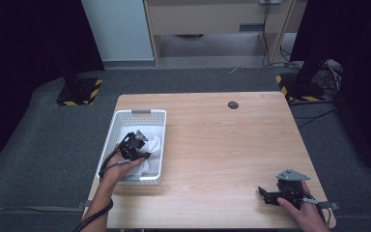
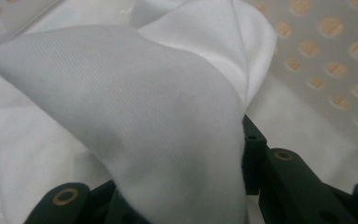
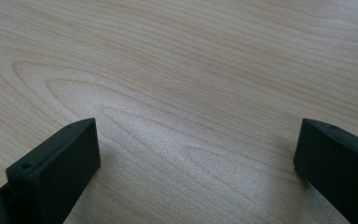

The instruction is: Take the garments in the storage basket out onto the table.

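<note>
My left tongs [image 1: 136, 143] sit inside the white basket [image 1: 140, 114] at the surface's [image 1: 222, 145] left side, clamped on a raised fold of the white cloth [image 2: 135, 116] lying in it. My right tongs [image 1: 269, 197] rest near the right front corner, jaws wide apart over bare wood.

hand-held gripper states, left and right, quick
left hand-held gripper: closed on the white cloth in the basket.
right hand-held gripper: open, holding nothing, above the table.

cloth [image 2: 135, 116]: plain white
basket [image 1: 121, 126]: white, round holes
worktop [image 1: 232, 140]: light wood grain
jaws: black
</note>
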Available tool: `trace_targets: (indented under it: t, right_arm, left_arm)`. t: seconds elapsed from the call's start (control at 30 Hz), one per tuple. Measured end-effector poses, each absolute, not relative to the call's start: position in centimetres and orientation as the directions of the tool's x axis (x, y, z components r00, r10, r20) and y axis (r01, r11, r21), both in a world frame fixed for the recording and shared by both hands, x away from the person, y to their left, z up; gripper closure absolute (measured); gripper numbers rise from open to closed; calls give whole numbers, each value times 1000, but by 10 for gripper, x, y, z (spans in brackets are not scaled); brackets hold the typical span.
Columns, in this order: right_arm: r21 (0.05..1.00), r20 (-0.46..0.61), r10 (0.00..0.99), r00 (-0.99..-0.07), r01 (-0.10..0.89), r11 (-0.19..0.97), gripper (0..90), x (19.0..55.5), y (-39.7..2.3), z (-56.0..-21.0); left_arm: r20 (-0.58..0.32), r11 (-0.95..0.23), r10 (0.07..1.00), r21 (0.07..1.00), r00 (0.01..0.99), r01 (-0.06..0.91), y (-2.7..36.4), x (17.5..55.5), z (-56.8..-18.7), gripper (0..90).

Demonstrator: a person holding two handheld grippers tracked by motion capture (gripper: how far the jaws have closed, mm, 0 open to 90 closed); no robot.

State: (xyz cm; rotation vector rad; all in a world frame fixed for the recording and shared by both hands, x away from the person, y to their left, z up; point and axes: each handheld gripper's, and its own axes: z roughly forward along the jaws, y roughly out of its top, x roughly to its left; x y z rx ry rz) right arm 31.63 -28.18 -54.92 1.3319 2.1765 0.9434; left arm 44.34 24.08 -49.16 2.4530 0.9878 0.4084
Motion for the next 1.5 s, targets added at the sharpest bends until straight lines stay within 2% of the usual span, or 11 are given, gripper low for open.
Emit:
trace_targets:
  t: [0.9,1.5]
  right_arm:
    - [730,-2,892,-453,609,311,5,316,-281,-549]
    - [730,-1,888,-460,606,315,5,317,-280,-549]
  left_arm:
    - [115,-606,710,603,695,519,249,432,-476,696]
    - [146,-567,710,699,688,436,251,410,-441,697]
